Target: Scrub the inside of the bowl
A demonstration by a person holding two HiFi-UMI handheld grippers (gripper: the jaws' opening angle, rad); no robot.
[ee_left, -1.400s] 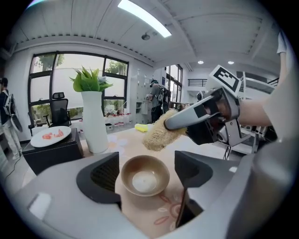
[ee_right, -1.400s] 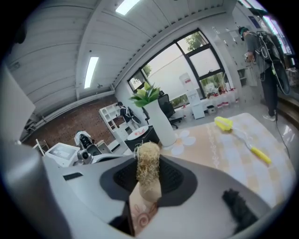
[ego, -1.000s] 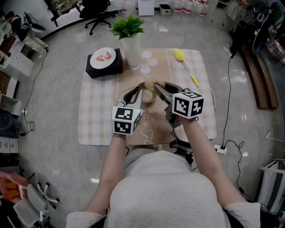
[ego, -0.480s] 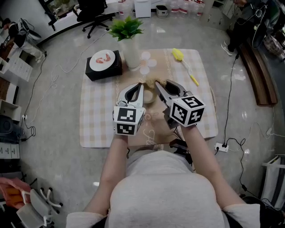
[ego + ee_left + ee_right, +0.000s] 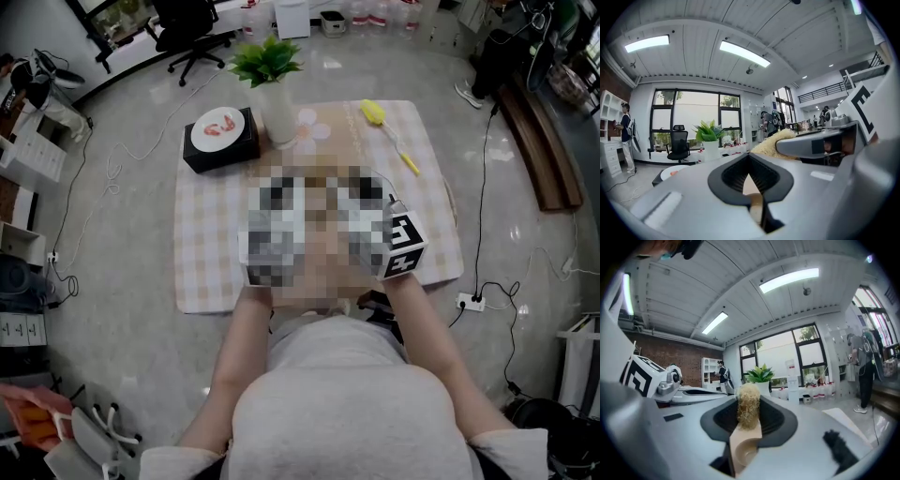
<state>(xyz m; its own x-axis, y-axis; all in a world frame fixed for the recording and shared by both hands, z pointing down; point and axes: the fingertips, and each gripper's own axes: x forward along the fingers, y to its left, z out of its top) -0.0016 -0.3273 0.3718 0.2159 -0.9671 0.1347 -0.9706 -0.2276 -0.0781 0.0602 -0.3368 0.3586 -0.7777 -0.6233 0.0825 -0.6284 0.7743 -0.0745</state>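
In the left gripper view my left gripper (image 5: 751, 180) is shut on a thin tan edge (image 5: 756, 206), by its colour the rim of the bowl; the rest of the bowl is hidden. In its own view the right gripper (image 5: 749, 416) is shut on a straw-coloured scrub pad (image 5: 748, 404) with a tan curled strip (image 5: 743, 446) under it. The pad (image 5: 776, 143) also pokes out of the right gripper's jaw in the left gripper view. Both grippers are held up level, side by side. In the head view a mosaic covers them, apart from the right marker cube (image 5: 405, 246).
A checked cloth (image 5: 202, 234) lies on the floor. On it stand a plant in a white vase (image 5: 272, 84) and a plate of food on a black box (image 5: 220, 131); a yellow long-handled brush (image 5: 389, 127) lies at the back right. Cables run beside the cloth. A person (image 5: 626, 136) stands far left.
Both grippers have risen from the cloth towards the head camera, side by side. A mosaic now covers the spot where the bowl and the jaws showed.
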